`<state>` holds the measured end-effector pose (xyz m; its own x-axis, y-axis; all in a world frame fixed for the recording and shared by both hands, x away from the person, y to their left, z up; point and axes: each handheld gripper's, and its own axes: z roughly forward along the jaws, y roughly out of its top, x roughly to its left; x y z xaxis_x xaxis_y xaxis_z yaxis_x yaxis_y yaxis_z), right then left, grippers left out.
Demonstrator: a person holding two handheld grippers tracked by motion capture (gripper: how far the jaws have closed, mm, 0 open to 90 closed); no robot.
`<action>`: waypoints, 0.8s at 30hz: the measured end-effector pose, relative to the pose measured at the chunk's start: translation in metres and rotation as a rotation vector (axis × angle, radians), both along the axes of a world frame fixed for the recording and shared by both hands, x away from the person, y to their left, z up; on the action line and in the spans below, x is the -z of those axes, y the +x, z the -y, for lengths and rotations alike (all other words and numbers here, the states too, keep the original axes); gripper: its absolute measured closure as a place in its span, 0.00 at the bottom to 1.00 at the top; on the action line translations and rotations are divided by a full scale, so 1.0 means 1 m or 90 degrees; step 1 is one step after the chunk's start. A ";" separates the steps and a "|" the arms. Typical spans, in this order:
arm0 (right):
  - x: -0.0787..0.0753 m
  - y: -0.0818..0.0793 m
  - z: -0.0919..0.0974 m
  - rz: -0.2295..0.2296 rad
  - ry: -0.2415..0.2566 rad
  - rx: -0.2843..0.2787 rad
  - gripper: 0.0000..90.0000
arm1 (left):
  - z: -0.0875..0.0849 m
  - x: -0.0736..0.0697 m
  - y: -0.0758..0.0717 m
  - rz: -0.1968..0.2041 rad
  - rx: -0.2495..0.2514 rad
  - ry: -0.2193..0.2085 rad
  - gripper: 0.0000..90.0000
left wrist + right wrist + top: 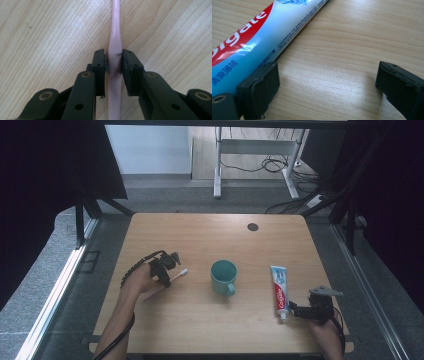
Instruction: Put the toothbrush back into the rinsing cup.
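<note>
The left gripper (115,62) is clenched on the slim pink plastic toothbrush (115,37) lying left of the teal ceramic mug (223,276); the right gripper (327,82) stands released just beside the blue-and-red toothpaste tube (262,37) at near right.

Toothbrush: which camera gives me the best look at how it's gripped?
The left gripper view. There the left claw is shut on the pink toothbrush, pads pressing both sides of its handle. The high view shows the toothbrush small, lying on the table with its head toward the cup.
</note>
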<state>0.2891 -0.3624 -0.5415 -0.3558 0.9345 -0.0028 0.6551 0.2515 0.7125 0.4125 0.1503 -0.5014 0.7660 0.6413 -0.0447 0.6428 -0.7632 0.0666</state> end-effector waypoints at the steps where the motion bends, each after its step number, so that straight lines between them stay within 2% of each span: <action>1: 0.000 0.000 0.000 0.000 0.000 0.000 0.05 | 0.000 0.000 0.000 -0.001 0.000 0.002 0.85; 8: 0.000 0.000 0.000 0.000 0.000 0.000 0.05 | 0.000 0.000 0.001 -0.011 -0.007 0.000 0.87; 10: 0.000 0.000 0.000 0.000 0.000 0.000 0.05 | -0.002 -0.001 0.001 -0.013 -0.011 -0.024 0.88; 11: 0.000 0.000 0.000 0.000 0.000 0.000 0.05 | -0.002 -0.001 0.001 -0.013 -0.011 -0.024 0.88; 14: 0.000 0.000 0.000 0.000 0.000 0.000 0.05 | -0.007 -0.006 0.003 -0.008 -0.016 -0.047 0.88; 24: 0.000 0.000 0.000 0.000 0.000 -0.001 0.05 | -0.008 -0.021 0.000 0.014 -0.028 -0.087 0.88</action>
<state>0.2891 -0.3623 -0.5415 -0.3570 0.9341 -0.0027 0.6548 0.2523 0.7124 0.4129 0.1578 -0.4808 0.7391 0.6633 -0.1172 0.6726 -0.7172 0.1826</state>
